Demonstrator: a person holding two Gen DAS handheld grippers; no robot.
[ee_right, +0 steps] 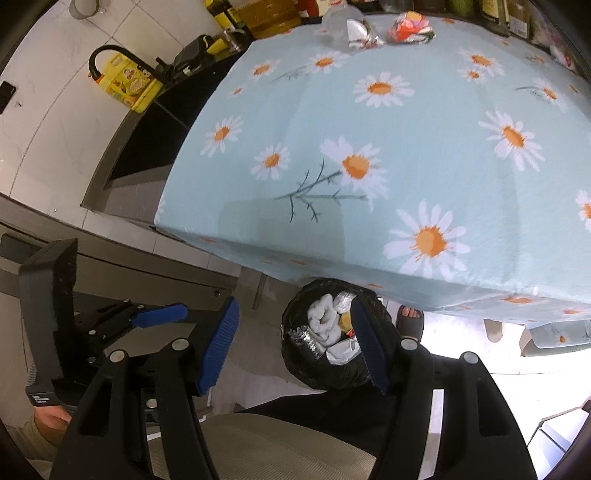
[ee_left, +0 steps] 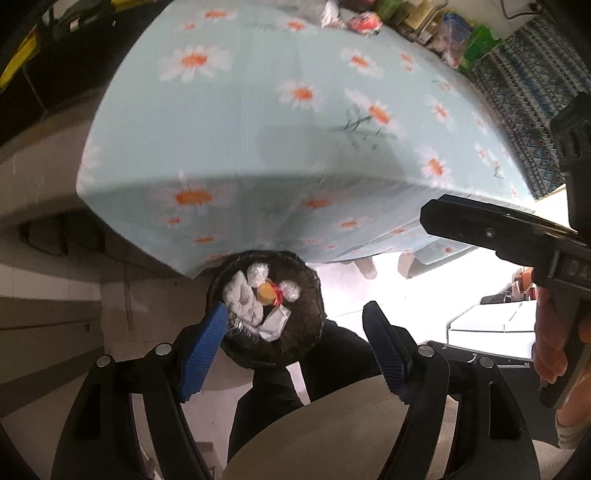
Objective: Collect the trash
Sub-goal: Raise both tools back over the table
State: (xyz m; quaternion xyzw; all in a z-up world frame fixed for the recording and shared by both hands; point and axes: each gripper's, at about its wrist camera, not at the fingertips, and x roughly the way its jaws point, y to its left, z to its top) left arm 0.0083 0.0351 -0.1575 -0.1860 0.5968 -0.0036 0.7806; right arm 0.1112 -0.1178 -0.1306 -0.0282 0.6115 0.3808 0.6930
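A black-lined trash bin (ee_left: 291,347) stands on the floor under the table's near edge, holding white tissues, clear plastic and a yellow wrapper; it also shows in the right wrist view (ee_right: 332,373). My left gripper (ee_left: 295,332) is open and empty, above the bin. My right gripper (ee_right: 295,332) is open and empty, just left of and above the bin. A clear plastic wrapper (ee_right: 351,26) and a red-orange wrapper (ee_right: 410,24) lie at the far edge of the table; the red wrapper also shows in the left wrist view (ee_left: 365,22).
The table has a light blue daisy cloth (ee_right: 424,155). Bottles and jars (ee_right: 266,14) line the far side. A yellow oil container (ee_right: 125,81) sits on a dark counter at left. A foot in a sandal (ee_right: 410,319) is beside the bin.
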